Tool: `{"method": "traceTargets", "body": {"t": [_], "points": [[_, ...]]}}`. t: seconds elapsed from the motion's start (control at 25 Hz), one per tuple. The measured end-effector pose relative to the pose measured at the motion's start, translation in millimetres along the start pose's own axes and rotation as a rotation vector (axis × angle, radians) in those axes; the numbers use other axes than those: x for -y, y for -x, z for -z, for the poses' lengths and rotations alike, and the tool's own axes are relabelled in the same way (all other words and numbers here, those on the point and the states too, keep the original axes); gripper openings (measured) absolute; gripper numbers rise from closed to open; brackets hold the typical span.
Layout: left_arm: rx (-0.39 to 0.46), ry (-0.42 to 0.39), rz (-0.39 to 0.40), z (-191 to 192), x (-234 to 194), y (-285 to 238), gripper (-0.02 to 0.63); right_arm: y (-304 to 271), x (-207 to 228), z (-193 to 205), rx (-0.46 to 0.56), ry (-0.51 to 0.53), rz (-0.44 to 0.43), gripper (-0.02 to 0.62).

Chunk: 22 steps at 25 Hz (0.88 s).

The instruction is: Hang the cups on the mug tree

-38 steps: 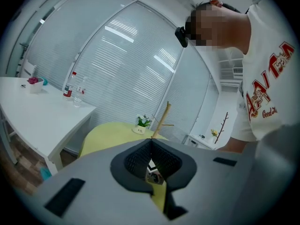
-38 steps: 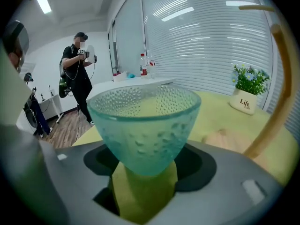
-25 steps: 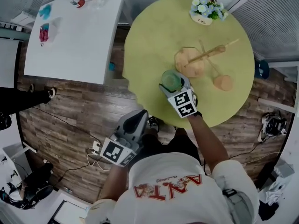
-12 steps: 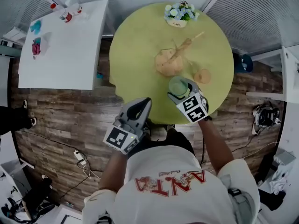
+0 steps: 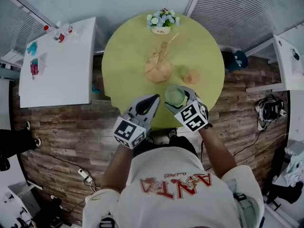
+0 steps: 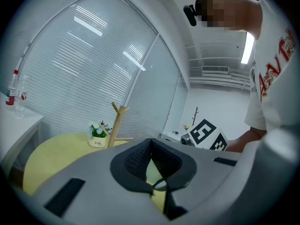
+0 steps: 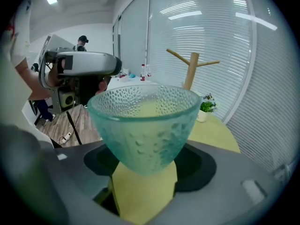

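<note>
My right gripper (image 5: pixel 176 100) is shut on a green dimpled glass cup (image 5: pixel 174 95), held upright over the near edge of the round yellow table (image 5: pixel 123 56). In the right gripper view the cup (image 7: pixel 144 125) fills the space between the jaws of the gripper (image 7: pixel 143 175). The wooden mug tree (image 5: pixel 160 63) stands mid-table with bare pegs, and shows beyond the cup in that view as the mug tree (image 7: pixel 190 71). An orange cup (image 5: pixel 191 77) sits on the table to the right of the tree. My left gripper (image 5: pixel 152 100) is shut and empty, just left of the cup.
A small pot of flowers (image 5: pixel 162 22) stands at the table's far edge. A white table (image 5: pixel 57 65) with bottles is at the left, across a strip of wooden floor. Window blinds run behind the round table.
The left gripper has come up from over the floor to the table's near edge, beside the right one. The right gripper still holds the green cup; the head view has swung round.
</note>
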<state>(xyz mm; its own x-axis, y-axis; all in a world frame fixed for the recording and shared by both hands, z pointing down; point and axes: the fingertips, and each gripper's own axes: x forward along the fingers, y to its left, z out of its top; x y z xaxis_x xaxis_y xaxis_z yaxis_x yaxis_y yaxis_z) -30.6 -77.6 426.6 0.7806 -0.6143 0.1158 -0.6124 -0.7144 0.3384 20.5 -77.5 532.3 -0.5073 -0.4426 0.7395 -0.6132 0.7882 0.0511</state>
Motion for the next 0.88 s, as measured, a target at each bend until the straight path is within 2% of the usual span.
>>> {"method": "traceTargets", "body": {"t": [0.16, 0.32, 0.6, 0.72, 0.88], "points": [[0.01, 0.008, 0.007, -2, 5, -8, 0.009, 11, 35, 12, -0.081, 0.005, 0.046, 0.328], [0.024, 0.024, 0.009, -2, 6, -5, 0.009, 7, 73, 21, -0.232, 0.067, 0.071, 0.328], [0.045, 0.052, 0.016, 1, 7, 16, 0.009, -17, 107, 34, -0.443, 0.105, 0.035, 0.328], [0.049, 0.069, 0.004, 3, 2, 23, 0.009, -24, 108, 33, -0.467, 0.101, 0.016, 0.328], [0.052, 0.073, -0.003, 2, -2, 30, 0.009, -26, 106, 25, -0.423, 0.084, 0.016, 0.328]]}}
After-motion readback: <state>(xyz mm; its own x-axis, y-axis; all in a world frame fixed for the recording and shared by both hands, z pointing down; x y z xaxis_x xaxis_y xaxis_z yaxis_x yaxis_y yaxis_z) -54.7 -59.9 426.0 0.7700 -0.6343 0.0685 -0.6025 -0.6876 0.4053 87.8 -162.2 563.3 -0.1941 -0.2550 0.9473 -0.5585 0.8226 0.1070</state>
